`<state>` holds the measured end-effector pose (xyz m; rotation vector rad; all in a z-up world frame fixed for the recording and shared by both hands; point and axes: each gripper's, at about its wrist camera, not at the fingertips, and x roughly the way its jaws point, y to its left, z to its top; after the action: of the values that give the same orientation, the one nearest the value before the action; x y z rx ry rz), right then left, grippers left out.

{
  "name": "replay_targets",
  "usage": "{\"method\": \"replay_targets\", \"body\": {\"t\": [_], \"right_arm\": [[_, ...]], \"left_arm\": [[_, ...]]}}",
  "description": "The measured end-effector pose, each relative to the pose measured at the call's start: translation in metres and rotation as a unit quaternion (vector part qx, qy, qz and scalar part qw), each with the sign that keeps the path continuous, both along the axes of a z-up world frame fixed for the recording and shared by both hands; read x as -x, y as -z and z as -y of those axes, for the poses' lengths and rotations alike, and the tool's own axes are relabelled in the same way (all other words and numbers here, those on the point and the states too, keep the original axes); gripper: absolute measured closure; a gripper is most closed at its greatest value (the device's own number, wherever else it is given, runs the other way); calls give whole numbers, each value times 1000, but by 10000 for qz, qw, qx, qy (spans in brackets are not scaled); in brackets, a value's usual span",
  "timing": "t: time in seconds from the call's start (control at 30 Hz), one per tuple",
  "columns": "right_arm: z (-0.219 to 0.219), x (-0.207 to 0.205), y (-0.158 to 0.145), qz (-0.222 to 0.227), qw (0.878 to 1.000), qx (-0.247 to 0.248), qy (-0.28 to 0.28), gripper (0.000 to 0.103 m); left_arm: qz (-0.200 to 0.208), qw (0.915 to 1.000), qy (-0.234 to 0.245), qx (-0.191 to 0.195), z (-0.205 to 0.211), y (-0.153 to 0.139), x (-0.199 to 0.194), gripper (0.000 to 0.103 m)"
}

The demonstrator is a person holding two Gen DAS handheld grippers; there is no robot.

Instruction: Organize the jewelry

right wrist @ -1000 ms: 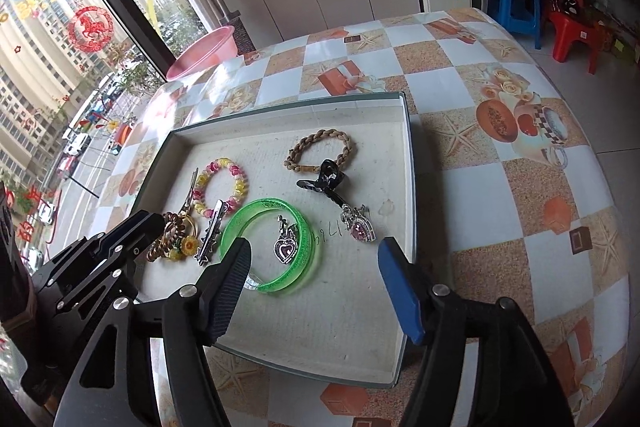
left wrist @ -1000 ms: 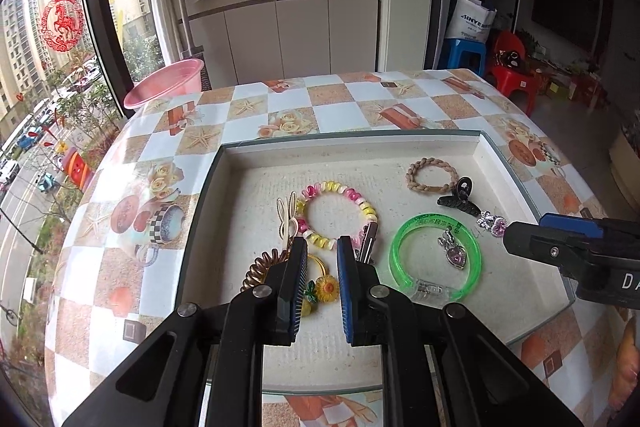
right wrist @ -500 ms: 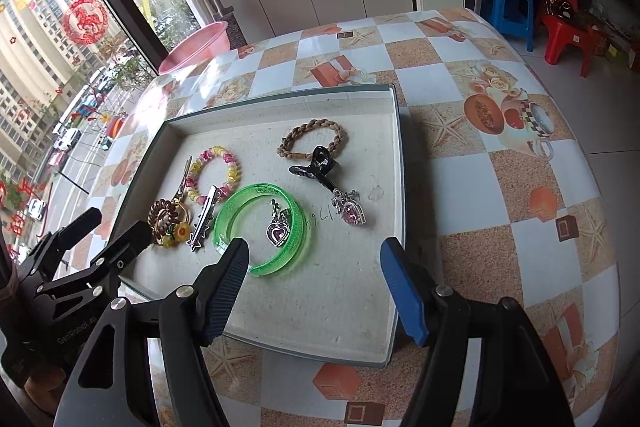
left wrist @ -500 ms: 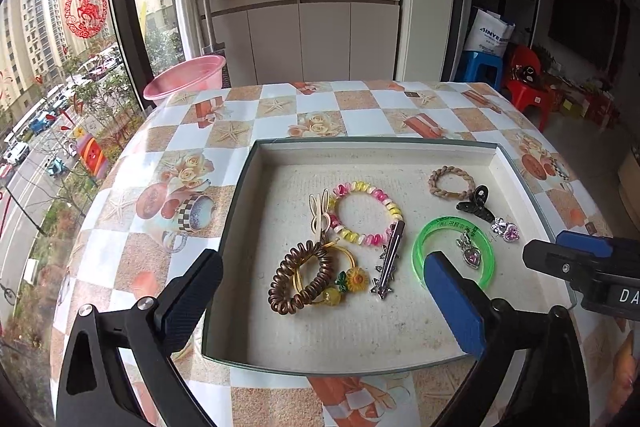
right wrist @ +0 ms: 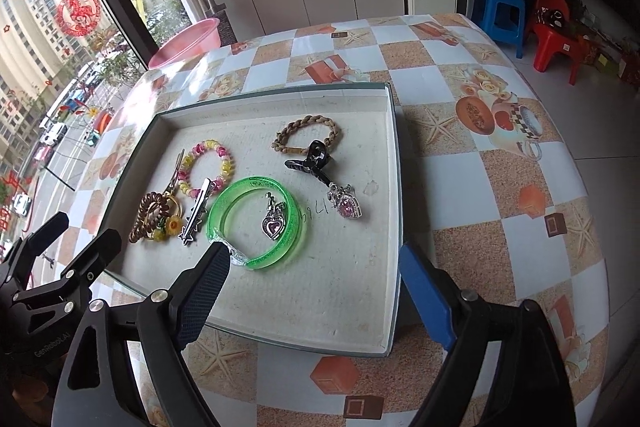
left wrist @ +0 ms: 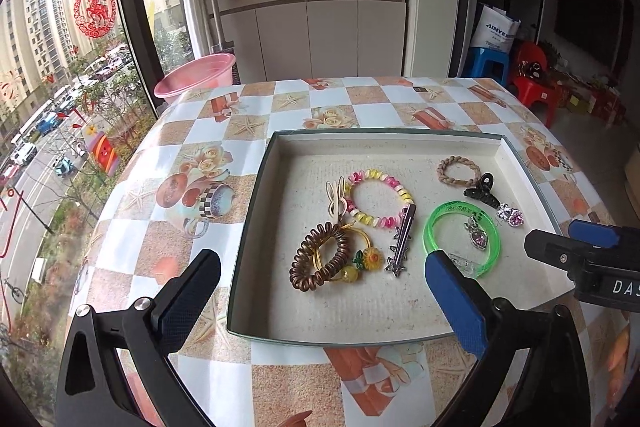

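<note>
A shallow grey tray on the table holds the jewelry: a brown coil hair tie with a sunflower tie, a silver clip, a pink-yellow bead bracelet, a green bangle around a heart pendant, a braided band, a black claw clip and a pink heart charm. My left gripper is open and empty above the tray's near edge. My right gripper is open and empty at the near right.
The table wears a checkered patterned cloth. A pink basin sits beyond its far left corner by the window. Blue and red stools stand on the floor at right. White cabinets are behind.
My left gripper has opened wide and pulled back and up from the hair ties, leaving them in the tray. The right gripper stayed open and drew back slightly.
</note>
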<state>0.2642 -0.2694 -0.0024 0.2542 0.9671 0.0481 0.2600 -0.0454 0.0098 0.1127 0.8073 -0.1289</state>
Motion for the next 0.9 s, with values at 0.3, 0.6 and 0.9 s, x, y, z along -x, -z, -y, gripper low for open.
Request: {"method": "replay_targets", "body": {"t": [0.3, 0.6, 0.9], "right_arm": [[-9, 20, -7, 287, 9988, 380, 89, 14], [-22, 56, -16, 693, 9956, 596, 181, 14], [-29, 92, -15, 873, 9931, 736, 269, 14]], "left_arm": [[-37, 10000, 12, -17, -4, 5, 25, 0], [270, 9995, -85, 129, -14, 2, 66, 0], [485, 9983, -295, 112, -26, 3, 96, 0]]}}
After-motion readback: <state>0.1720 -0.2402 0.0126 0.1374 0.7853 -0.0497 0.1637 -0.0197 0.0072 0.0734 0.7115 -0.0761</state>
